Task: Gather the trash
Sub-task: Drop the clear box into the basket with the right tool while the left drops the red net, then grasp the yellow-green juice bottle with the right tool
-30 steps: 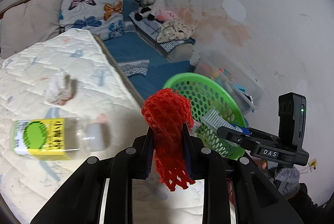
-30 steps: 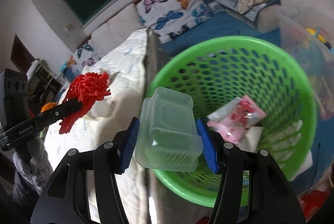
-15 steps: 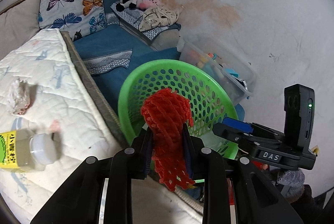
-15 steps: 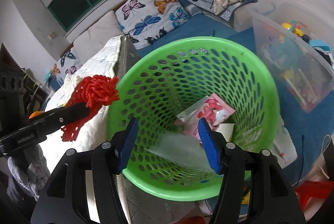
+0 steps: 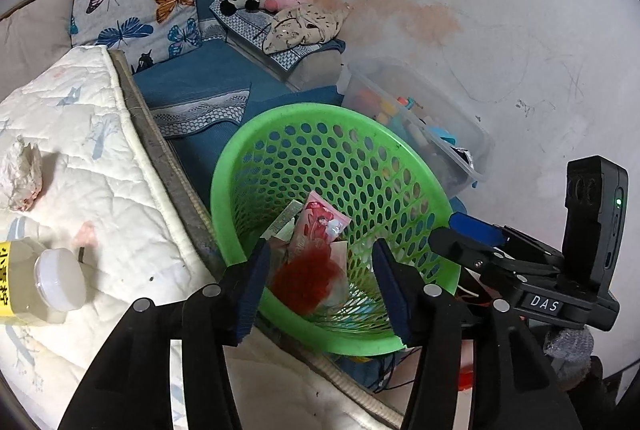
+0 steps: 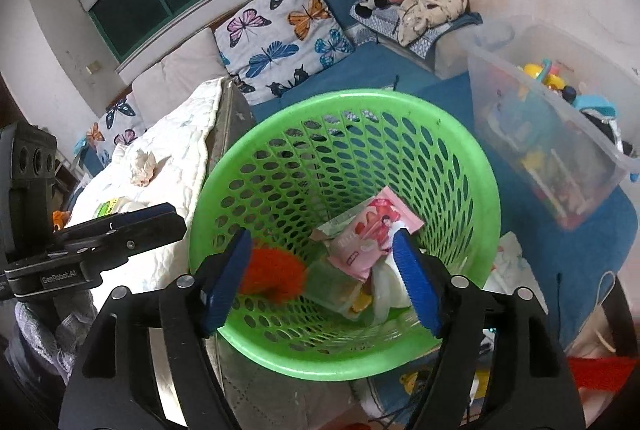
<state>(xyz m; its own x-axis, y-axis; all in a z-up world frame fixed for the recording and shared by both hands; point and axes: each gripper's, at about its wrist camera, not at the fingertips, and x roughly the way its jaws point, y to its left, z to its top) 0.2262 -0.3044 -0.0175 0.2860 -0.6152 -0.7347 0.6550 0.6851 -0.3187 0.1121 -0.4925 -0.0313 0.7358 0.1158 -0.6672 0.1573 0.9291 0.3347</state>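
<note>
both claws hang empty with fingers spread over the green basket (image 5: 404,165), the left gripper (image 5: 320,280) and right gripper (image 6: 322,280) framing its mouth, and the red mesh net (image 6: 276,274) lies blurred inside it beside a pink wrapper (image 6: 372,230). what remains sits at the left edge of the left wrist frame, on the white quilt (image 5: 116,189): a crumpled tissue (image 5: 20,175) and, below it, a yellow-labelled bottle (image 5: 36,282) lying on its side, long axis running left-right with the white cap pointing toward the basket. the left gripper looks nearer (the right one appears at the far right of that frame, across the basket), so the reach likely falls to it.
</note>
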